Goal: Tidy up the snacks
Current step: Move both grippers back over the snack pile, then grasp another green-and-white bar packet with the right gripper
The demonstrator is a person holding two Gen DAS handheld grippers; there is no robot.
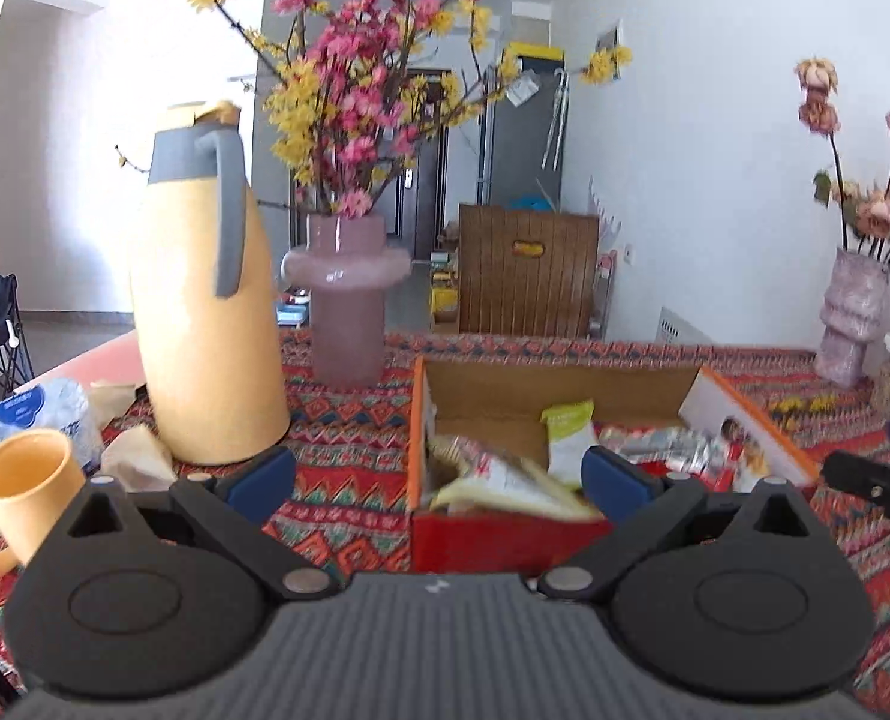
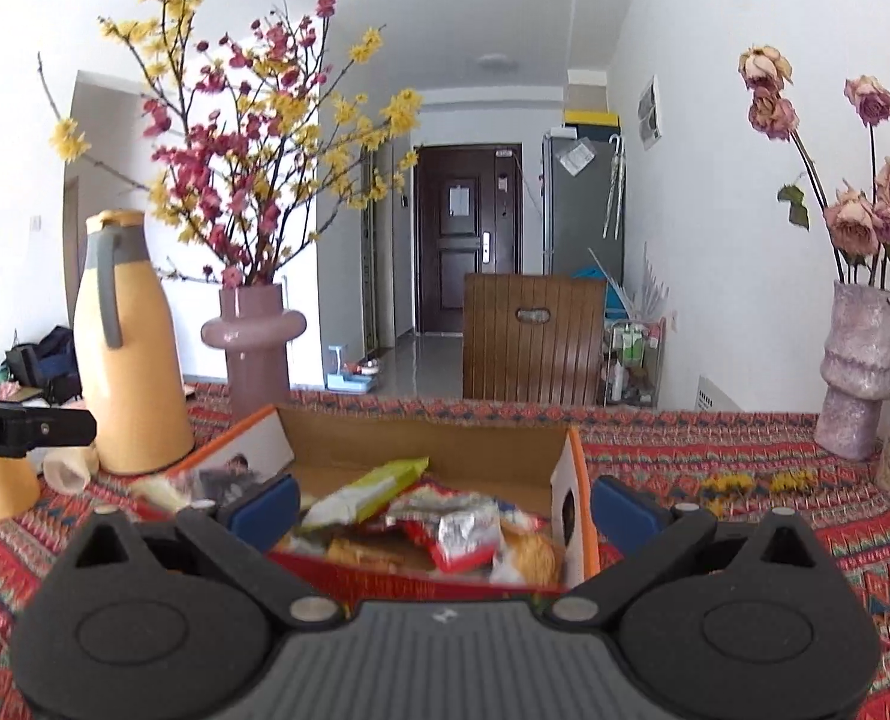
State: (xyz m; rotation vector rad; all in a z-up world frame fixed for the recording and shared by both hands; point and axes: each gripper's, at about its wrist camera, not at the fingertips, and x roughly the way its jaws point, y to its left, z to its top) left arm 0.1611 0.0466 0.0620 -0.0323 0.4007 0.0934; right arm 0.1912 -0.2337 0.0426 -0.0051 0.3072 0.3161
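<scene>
Both of my claws are hovering with jaws spread wide and nothing between them: my left gripper (image 1: 439, 474) is sitting at the near left corner of the cardboard box (image 2: 421, 438), my right gripper (image 2: 445, 504) is straddling its near edge. Snack packets (image 2: 445, 525) are lying heaped inside the box, a green-and-white packet (image 2: 367, 489) on top. Left of the box, a yellow thermos (image 1: 205, 324) is standing upright beside a yellow mug (image 1: 22, 492).

One open cardboard box (image 2: 427, 441) stood on the worktop (image 2: 685, 450), with two vases (image 2: 253, 348) of flowers, one yellow jug (image 2: 127, 372) and one yellow mug (image 1: 25, 498). Inside the box lay several snack packets (image 2: 451, 531), too jumbled to count exactly.
</scene>
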